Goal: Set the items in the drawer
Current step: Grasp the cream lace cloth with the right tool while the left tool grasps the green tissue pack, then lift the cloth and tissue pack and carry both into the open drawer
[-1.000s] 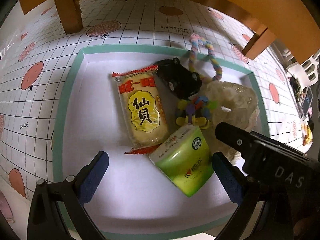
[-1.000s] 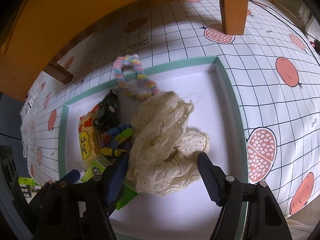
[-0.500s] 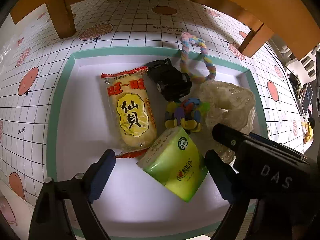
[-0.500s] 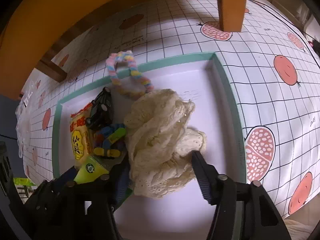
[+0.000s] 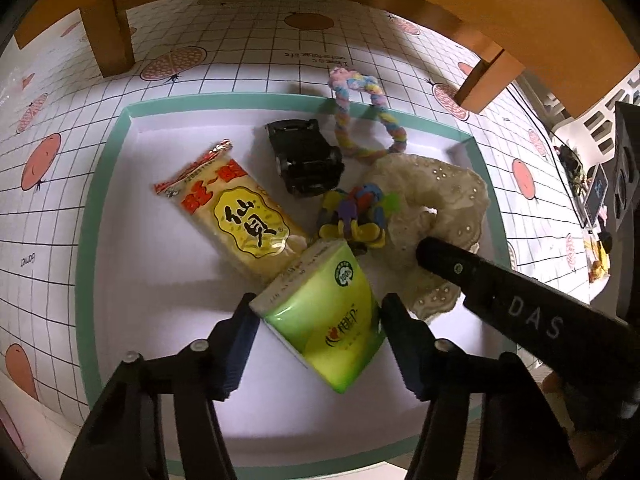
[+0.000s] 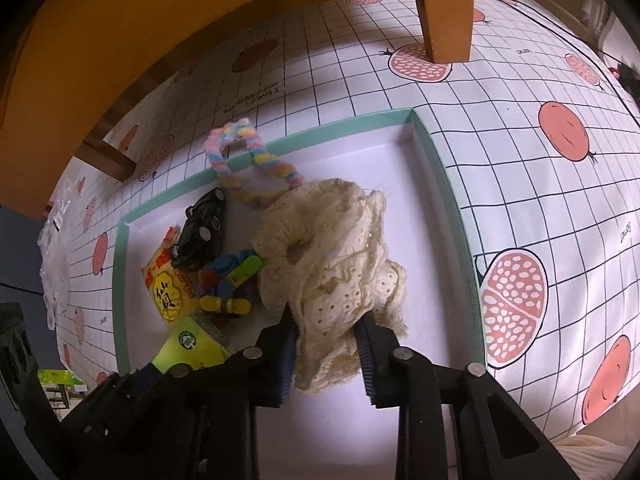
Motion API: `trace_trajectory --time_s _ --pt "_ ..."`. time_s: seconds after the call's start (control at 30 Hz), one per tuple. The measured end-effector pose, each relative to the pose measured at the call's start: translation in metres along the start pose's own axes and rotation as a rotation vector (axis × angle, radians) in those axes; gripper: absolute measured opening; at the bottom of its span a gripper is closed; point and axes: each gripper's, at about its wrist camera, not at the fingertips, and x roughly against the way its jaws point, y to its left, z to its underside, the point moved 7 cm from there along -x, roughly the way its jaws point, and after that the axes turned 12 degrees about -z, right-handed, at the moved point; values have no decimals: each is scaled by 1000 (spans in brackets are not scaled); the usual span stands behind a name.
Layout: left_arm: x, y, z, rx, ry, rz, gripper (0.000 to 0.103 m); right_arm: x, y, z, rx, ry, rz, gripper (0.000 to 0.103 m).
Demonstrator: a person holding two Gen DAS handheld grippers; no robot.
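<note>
Snacks first: I am seeing the yellow rice-cracker packet point(image 5: 240, 216) lying at the left of the teal-rimmed tray point(image 5: 86, 240). Beside it, my left gripper point(image 5: 316, 320), its jaws having just been closing, is pinching the green tissue pack point(image 5: 324, 312). Further right, my right gripper point(image 6: 326, 344), also just closing, is bunching the cream lace cloth point(image 6: 332, 256). I am judging that nothing has reached a drawer yet; none is in view.

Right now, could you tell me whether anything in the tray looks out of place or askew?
Yes: the pastel rope loop hangs over the tray's far rim, partly outside. The black toy car lies tipped on its side, wheels showing.
</note>
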Motion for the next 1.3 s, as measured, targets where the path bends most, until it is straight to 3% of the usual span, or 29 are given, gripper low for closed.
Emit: trace_trajectory --time_s 0.43,1.1,1.3 --pt "5 5 7 -11 -11 29 55 11 -5 -1 -38 -48 -41 20" --pt "31 35 7 58 -61 73 32 40 0 -10 -59 -183 -137 9" --pt "37 40 1 82 -79 85 29 49 2 -12 -63 -220 -167 9"
